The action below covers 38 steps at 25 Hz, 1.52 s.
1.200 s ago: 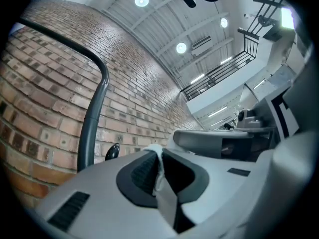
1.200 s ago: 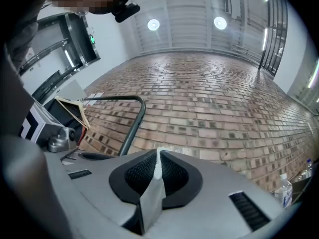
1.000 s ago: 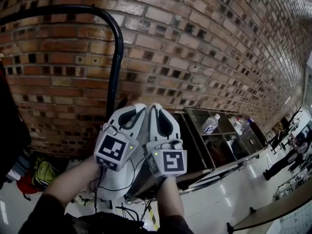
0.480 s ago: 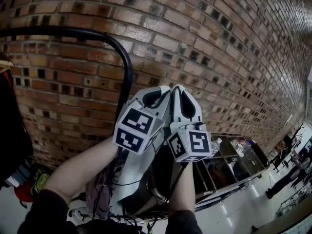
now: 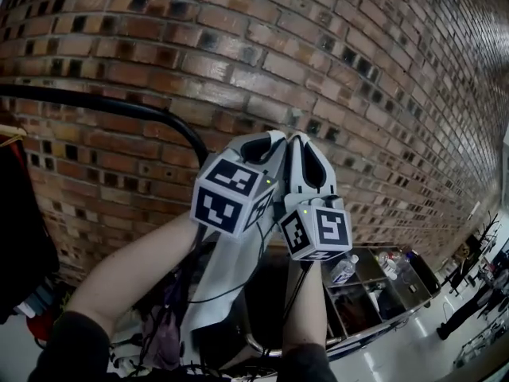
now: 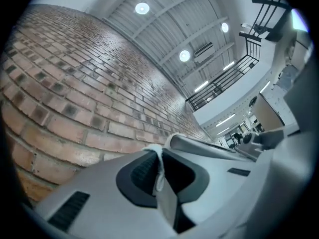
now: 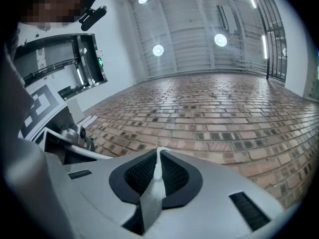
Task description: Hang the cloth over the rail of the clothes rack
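Head view, going left to right: some dark clothes hang at the far left edge. Next to them, the black metal rail of the clothes rack runs across in front of the red brick wall. The rail bends down close behind the left claw.

Both claws are up in front of the wall, side by side and almost touching. The left claw is pressed together on a thin edge of the white cloth. The left gripper view shows that edge pinched between the two dark pads.

Most of the cloth hangs down loose between the person's two arms, below the claws. The right claw is just beside the left one. It is pinching the cloth too, and the right gripper view shows a thin strip of it running up between the pads. Low down at the far right stands a dark surface with a clear plastic bottle on it, well away from the job.

So the first part looks done, because the cloth is picked up and held by two spots along its top edge. The hanging is not done yet, because no part of the cloth lies on the rail. What seems to be left is to carry the cloth over the top of the rail, let it drape down both sides, and then open both claws.
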Available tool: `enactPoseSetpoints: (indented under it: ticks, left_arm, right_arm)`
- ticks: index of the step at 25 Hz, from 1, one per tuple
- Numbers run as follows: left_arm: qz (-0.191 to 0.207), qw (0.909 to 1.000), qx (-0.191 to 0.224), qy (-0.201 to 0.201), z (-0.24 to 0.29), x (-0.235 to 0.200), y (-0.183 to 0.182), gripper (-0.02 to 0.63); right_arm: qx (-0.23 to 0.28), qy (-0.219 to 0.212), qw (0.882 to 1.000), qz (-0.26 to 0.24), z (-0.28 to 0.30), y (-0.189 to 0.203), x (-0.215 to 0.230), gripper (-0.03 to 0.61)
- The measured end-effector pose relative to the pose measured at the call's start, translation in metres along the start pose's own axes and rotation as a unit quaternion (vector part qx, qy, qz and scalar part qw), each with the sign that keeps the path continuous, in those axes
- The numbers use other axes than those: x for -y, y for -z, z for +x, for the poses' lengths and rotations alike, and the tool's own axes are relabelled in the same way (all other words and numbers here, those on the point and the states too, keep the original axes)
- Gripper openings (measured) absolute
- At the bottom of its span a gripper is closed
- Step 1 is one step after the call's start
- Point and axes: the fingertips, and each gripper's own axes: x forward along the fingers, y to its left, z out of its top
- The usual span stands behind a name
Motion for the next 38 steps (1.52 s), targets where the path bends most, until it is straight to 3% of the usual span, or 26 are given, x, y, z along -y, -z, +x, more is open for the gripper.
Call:
enactPoseSetpoints:
  ticks: [3,6,10,13,18,21,23,27,31,38]
  left_arm:
    - [-0.038,0.9992,-0.010,-0.008,0.017,-0.014,-0.020,0.048]
    - [-0.037,0.9992,-0.003,-0.013,0.022,-0.022,-0.041,0.048]
    - [0.004,0.9996,0.025,-0.010,0.019,-0.025,-0.071,0.048]
    - [0.076,0.9960,0.044,-0.015,0.013,-0.034,-0.101,0.048]
    - [0.203,0.9771,0.052,-0.038,-0.009,-0.066,-0.148,0.048]
    - [0.292,0.9539,0.037,-0.059,-0.032,-0.092,-0.160,0.048]
    - [0.331,0.9406,0.029,-0.069,-0.052,-0.109,-0.164,0.048]
    - [0.356,0.9296,0.014,-0.095,-0.094,-0.145,-0.179,0.048]
    - [0.367,0.9239,0.010,-0.108,-0.146,-0.179,-0.192,0.048]
    - [0.393,0.9090,0.012,-0.139,-0.234,-0.229,-0.203,0.048]
  right_arm:
    - [0.012,0.005,1.000,-0.012,0.018,-0.012,0.006,0.048]
    - [0.032,0.005,0.999,0.004,0.027,-0.021,0.006,0.048]
    - [0.064,-0.007,0.998,0.019,0.030,-0.034,0.005,0.048]
    - [0.082,-0.016,0.996,0.030,0.033,-0.043,0.000,0.046]
    - [0.103,-0.054,0.992,0.052,0.046,-0.050,-0.029,0.046]
    - [0.113,-0.078,0.989,0.046,0.053,-0.052,-0.058,0.046]
    - [0.110,-0.093,0.989,0.039,0.056,-0.054,-0.079,0.046]
    - [0.100,-0.100,0.990,0.027,0.065,-0.064,-0.108,0.046]
    - [0.089,-0.093,0.990,0.057,0.067,-0.071,-0.133,0.046]
    - [0.109,-0.086,0.989,0.048,0.062,-0.089,-0.191,0.046]
